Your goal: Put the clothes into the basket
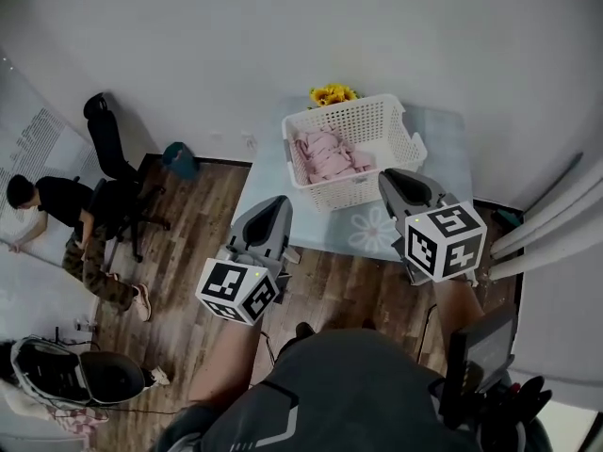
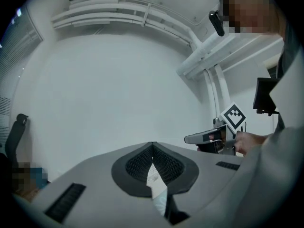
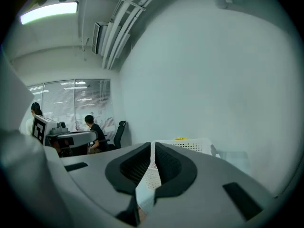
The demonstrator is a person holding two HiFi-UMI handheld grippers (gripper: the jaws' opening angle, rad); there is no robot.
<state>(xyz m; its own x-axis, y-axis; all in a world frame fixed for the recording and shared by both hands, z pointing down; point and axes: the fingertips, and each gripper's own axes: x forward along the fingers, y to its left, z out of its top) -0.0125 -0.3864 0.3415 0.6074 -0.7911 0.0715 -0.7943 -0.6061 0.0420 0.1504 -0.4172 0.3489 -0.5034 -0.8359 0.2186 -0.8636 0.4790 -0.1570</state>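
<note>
A white slatted basket point(image 1: 377, 125) stands on a pale blue table point(image 1: 443, 158) against the wall, with pink clothes point(image 1: 325, 153) piled in its left half. My left gripper point(image 1: 273, 210) hovers off the table's front left corner, above the wooden floor, its jaws shut on nothing. My right gripper point(image 1: 400, 182) hangs just in front of the basket's near right side, also shut and empty. In the right gripper view, the basket point(image 3: 190, 145) shows just past the closed right gripper point(image 3: 152, 148). The left gripper point(image 2: 152, 148) points at a bare wall.
Yellow sunflowers point(image 1: 332, 93) sit behind the basket. A black office chair point(image 1: 108, 149) and a teal bag point(image 1: 177, 158) stand by the wall on the left, with a person point(image 1: 57, 215) bent over further left. White curtains point(image 1: 556, 224) hang at the right.
</note>
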